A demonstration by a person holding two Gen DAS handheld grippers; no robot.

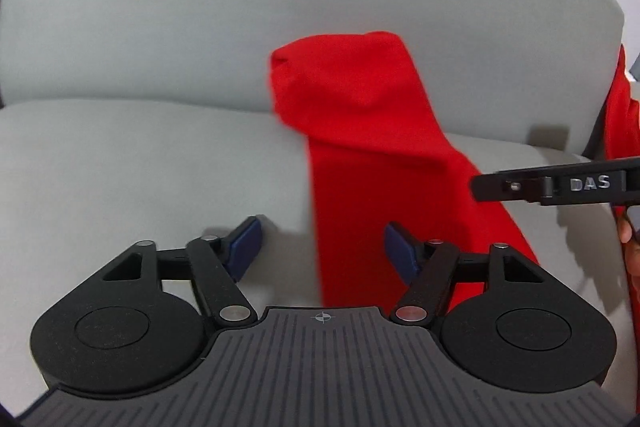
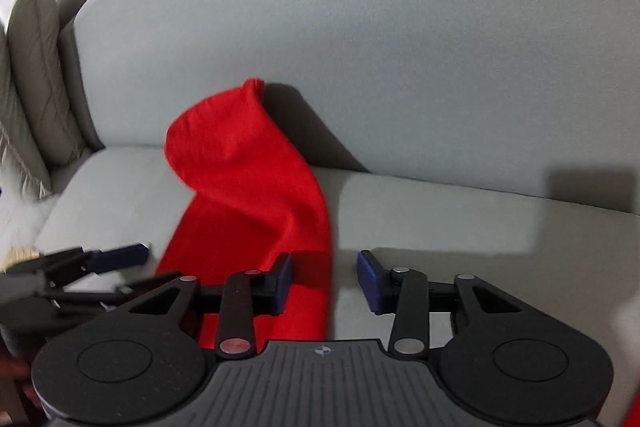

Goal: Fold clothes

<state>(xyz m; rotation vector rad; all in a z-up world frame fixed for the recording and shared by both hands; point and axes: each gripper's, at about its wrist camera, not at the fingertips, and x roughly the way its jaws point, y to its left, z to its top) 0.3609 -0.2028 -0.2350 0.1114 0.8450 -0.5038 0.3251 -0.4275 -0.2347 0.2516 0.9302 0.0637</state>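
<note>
Red garment on sofa, ahead of left claw

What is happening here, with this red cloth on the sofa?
A person is folding clothes with a hand-held gripper in each hand. A red garment lies on the grey sofa, its far end propped against the backrest. The left hand-held gripper and the right hand-held gripper are both over its near end with jaws apart. Neither one is gripping the cloth, so the fold is not yet begun.
</note>
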